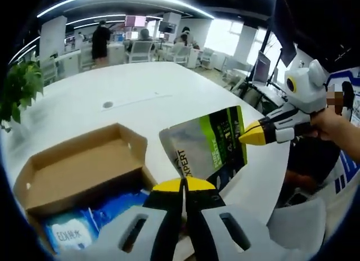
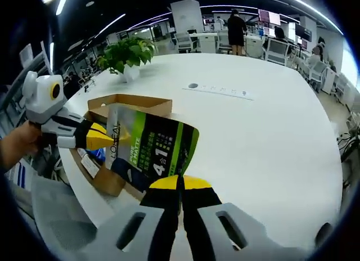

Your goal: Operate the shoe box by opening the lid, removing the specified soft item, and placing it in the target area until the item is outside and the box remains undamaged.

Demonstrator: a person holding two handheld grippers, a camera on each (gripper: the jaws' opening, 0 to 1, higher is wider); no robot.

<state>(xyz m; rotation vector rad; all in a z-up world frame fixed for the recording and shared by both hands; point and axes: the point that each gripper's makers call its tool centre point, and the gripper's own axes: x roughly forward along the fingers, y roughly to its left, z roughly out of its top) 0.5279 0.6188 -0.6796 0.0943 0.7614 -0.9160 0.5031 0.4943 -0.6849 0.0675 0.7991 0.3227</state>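
Soft pouch (image 2: pixel 147 150): silver-green-black, printed text, crinkled; left hand-held gripper (image 1: pixel 184 185) and right hand-held gripper (image 2: pixel 180 183) both clamped on edges, above open shoe box (image 1: pixel 79 171).

The open shoe box (image 1: pixel 79 171) sits at the near edge of the table (image 1: pixel 140 98), packets (image 1: pixel 73 230) lying inside it. The pouch (image 1: pixel 211 145) hangs above the table edge beside the box, between the left gripper (image 1: pixel 184 185) and right gripper (image 1: pixel 247 134). A plant (image 2: pixel 126 55) stands at the far corner.
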